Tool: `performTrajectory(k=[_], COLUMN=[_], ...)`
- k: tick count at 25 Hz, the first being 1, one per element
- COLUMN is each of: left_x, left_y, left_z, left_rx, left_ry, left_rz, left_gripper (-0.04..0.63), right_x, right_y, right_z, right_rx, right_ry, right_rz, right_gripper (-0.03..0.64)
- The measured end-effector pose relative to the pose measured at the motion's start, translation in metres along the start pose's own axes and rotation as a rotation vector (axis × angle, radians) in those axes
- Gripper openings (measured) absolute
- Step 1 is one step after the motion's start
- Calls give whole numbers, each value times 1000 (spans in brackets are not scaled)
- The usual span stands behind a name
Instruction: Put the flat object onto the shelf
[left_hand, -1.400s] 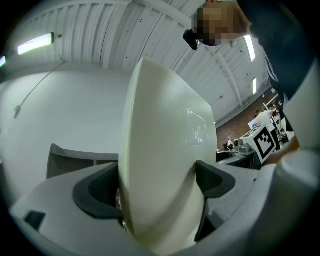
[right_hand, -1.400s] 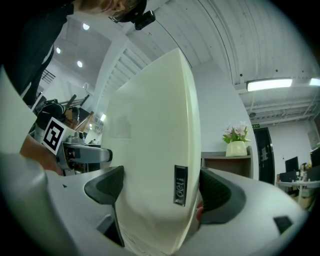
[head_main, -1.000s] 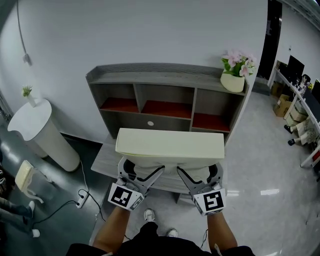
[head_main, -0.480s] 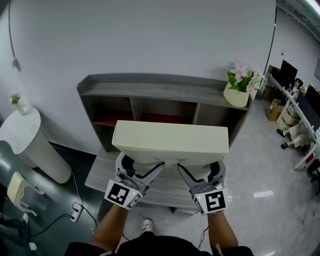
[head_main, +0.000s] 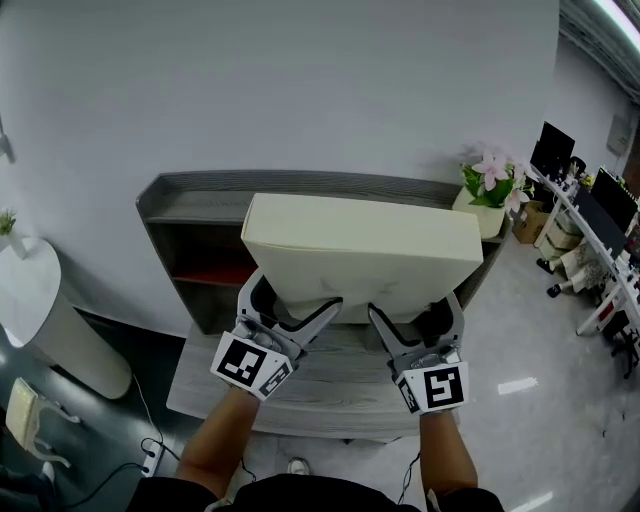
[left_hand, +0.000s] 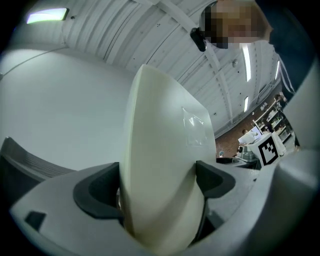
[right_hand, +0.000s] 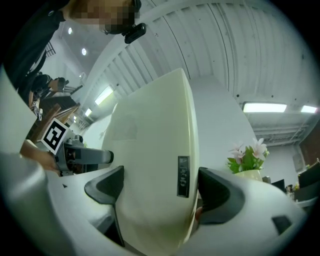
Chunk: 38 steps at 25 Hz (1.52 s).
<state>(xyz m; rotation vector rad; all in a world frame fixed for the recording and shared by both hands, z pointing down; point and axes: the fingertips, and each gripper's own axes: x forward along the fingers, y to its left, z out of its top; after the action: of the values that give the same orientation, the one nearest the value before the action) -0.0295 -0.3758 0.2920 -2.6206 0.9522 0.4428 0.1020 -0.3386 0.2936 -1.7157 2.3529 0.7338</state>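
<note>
Panel (head_main: 365, 245) is higher than a second ago: it now overlaps the shelf (head_main: 190, 200) top, not the cubbies. Left gripper (head_main: 293, 303) and right gripper (head_main: 412, 312) both pinch its near edge. Likely lining up for the top board; not set down yet.

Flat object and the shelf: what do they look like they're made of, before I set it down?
Flat object: probably moulded plastic, cream, smooth satin finish; its edges are rounded, highlights are soft, and a small dark inset strip sits in its edge. Shelf: likely laminated board with a grey wood-grain print, matte; streaked grain shows on the top, though solid wood can't be ruled out.
</note>
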Motion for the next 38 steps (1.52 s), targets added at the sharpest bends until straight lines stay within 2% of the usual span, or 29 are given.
performTrajectory(k=[10, 17, 27, 38], left_x=[44, 80, 137, 189], left_y=[45, 69, 112, 137], left_z=[58, 94, 82, 44], left_rx=[-51, -12, -39, -27], left_ry=[-65, -68, -20, 57], left_rz=[-80, -94, -58, -44], left_gripper=[474, 474, 474, 474], right_x=[52, 87, 151, 192], right_y=[-17, -41, -81, -117], right_z=[65, 93, 76, 21], right_rx=[-112, -110, -38, 16], right_ry=[-89, -133, -107, -35], right_rz=[-61, -77, -8, -13], right_gripper=[463, 463, 463, 463])
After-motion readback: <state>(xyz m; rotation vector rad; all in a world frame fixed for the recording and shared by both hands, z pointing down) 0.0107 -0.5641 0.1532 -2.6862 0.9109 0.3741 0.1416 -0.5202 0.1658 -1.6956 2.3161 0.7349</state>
